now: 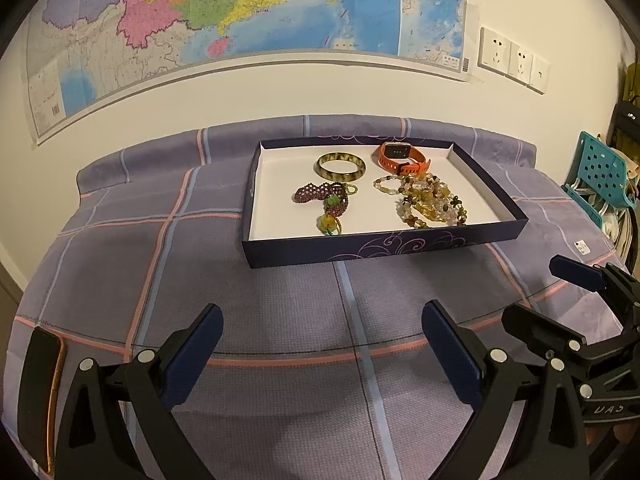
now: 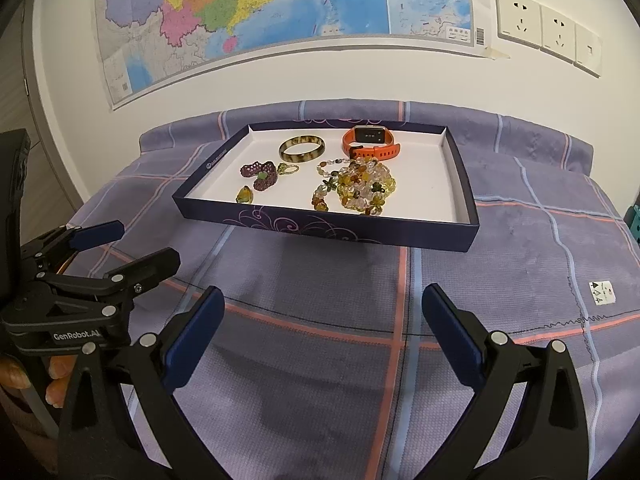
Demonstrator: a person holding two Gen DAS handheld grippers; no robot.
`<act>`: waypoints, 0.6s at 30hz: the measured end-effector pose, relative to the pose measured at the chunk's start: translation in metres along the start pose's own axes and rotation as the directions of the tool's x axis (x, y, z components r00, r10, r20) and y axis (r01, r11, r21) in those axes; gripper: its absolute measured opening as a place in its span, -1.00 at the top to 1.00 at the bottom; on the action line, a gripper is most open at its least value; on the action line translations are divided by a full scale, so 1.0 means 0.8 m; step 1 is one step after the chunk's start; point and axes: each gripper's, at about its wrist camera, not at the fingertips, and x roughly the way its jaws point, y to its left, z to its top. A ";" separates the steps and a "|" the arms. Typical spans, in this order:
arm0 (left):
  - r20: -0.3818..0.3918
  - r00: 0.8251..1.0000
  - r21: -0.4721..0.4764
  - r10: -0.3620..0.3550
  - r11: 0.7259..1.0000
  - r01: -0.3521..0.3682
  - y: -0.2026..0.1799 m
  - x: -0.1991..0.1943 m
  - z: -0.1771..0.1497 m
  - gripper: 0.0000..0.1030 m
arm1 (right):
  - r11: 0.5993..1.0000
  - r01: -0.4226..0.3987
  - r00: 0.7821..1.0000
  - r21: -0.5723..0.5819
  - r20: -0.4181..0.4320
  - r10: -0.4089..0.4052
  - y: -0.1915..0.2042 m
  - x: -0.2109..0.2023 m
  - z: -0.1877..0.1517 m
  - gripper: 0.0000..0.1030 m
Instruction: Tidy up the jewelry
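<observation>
Both claws empty and spread wide above the checked cloth (image 1: 280,380) on the surface, well short of the tray: left claw (image 1: 322,354) in front, right claw (image 2: 322,334) beside it. All jewelry already inside the shallow dark tray (image 1: 384,246): amber bangle (image 1: 341,167) toward the back wall, orange watch (image 1: 401,156) next to it at the back right, purple beaded bracelet (image 1: 322,196) left of centre with a yellow pendant (image 1: 326,222) near the front wall, and a heap of mixed bead strands (image 1: 430,200) touching the watch strap.

Likely trouble from here, as a judgement only: bead strands lay piled and probably tangled, so pinching one loop could have dragged its neighbours or the watch along. Smooth round bangle likely to have slipped from flat pads unless gripped across the band. Light cardboard tray could have slid on the cloth if nudged by a claw, and a low approach might have caught the front wall
</observation>
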 end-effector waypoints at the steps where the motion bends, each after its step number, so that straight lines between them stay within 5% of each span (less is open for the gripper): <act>1: 0.001 1.000 -0.002 0.000 1.000 0.000 0.000 0.000 0.000 -0.87 | 1.000 -0.001 1.000 -0.001 0.000 0.001 0.000 0.000 0.000 -0.89; 14: 0.043 0.999 0.026 0.015 1.000 -0.016 -0.006 -0.008 -0.003 -0.87 | 1.000 -0.007 1.000 0.004 -0.001 0.007 0.000 -0.001 -0.002 -0.89; 18: -0.003 1.000 0.007 -0.012 1.000 0.012 -0.005 0.000 -0.004 -0.87 | 1.000 -0.003 1.000 0.001 -0.004 0.003 0.000 -0.002 -0.005 -0.89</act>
